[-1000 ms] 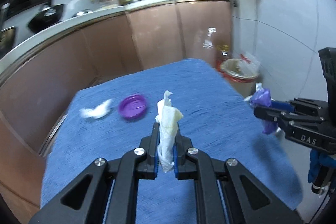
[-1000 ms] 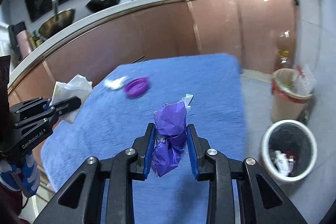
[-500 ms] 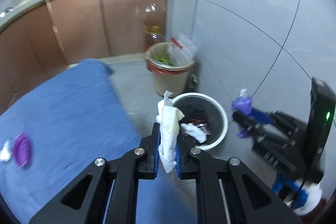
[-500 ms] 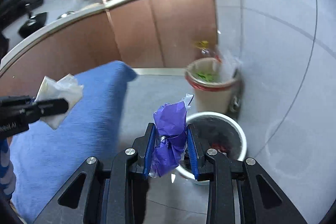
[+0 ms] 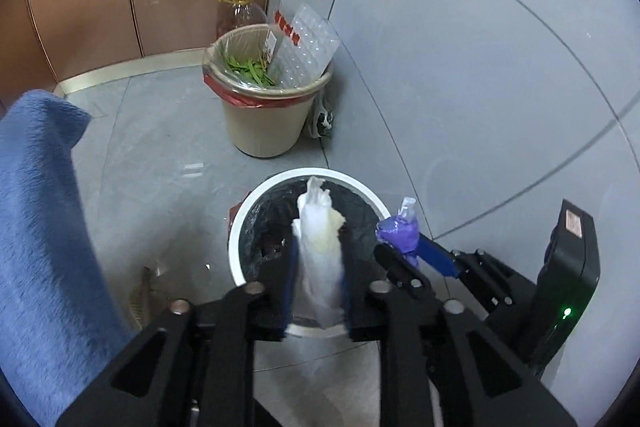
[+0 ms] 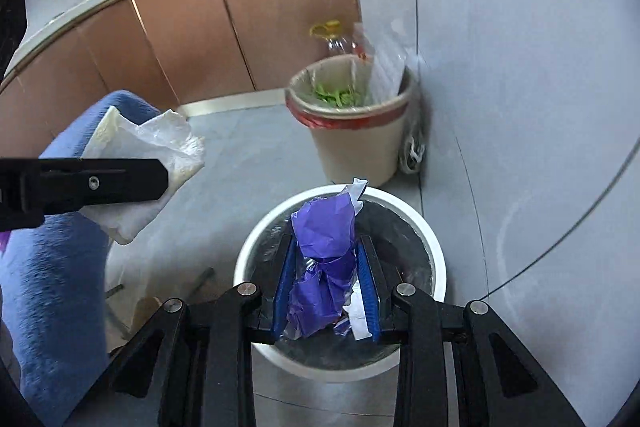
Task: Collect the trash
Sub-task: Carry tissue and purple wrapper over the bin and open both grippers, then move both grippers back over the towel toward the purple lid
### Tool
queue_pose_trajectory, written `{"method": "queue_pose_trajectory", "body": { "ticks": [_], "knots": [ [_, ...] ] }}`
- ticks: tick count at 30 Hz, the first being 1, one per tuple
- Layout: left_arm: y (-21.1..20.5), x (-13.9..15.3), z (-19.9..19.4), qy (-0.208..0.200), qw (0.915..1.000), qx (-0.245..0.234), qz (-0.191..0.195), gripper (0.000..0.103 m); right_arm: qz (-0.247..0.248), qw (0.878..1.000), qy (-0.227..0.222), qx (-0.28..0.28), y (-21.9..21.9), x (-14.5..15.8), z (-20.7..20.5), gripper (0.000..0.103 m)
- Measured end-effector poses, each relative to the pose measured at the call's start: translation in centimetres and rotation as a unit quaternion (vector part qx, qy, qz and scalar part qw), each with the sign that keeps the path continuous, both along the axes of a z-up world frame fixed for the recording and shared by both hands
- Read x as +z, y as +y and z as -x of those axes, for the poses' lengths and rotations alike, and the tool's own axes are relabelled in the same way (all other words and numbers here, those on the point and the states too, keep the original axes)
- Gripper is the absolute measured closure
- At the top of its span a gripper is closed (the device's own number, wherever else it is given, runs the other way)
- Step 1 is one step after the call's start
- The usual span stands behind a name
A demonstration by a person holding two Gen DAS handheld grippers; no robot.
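White tissue (image 5: 320, 259) is clamped in my left gripper (image 5: 318, 291), purple wrapper (image 6: 324, 267) in my right gripper (image 6: 326, 291); both hang over the bin (image 6: 434, 247). Next: open both to drop.

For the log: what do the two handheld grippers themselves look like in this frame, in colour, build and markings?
Both are matte black, with angular linkage arms, triangular cut-outs and silver round bolt heads. The left gripper and right gripper have blue pads lining the inner faces of their fingers. Seen from the left wrist view, the right unit carries a black box with a green indicator light and a reddish label. No cables or sleeves show.
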State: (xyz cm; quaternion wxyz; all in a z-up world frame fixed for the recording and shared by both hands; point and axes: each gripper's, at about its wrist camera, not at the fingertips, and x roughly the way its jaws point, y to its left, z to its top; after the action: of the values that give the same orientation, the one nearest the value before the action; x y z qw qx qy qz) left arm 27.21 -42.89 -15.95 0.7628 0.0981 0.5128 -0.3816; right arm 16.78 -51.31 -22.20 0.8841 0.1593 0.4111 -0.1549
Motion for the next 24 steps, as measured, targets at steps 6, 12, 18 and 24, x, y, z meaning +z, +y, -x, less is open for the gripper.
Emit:
{"method": "queue_pose_trajectory", "body": {
  "ticks": [6, 12, 18, 24],
  "knots": [
    [-0.8, -0.8, -1.2, 0.014, 0.9998, 0.007, 0.01, 0.057, -0.001, 1.0, 0.017, -0.017, -1.2, -1.4, -0.7, 0.06],
    [0.9, 0.5, -0.9, -0.006, 0.9995, 0.019, 0.024, 0.057, 0.002, 1.0, 0.01, -0.018, -0.5, -0.5, 0.1, 0.053],
    [4.1, 3.4, 0.4, -0.049, 0.9976, 0.04, 0.029, 0.057, 0.011, 1.0, -0.015, -0.021, 1.2, 2.2, 1.4, 0.047],
    [8.3, 7.3, 2.9, -0.098, 0.9926, 0.057, 0.044, 0.054, 0.031, 0.998, -0.053, -0.024, 4.2, 7.0, 3.9, 0.044]
  ]
}}
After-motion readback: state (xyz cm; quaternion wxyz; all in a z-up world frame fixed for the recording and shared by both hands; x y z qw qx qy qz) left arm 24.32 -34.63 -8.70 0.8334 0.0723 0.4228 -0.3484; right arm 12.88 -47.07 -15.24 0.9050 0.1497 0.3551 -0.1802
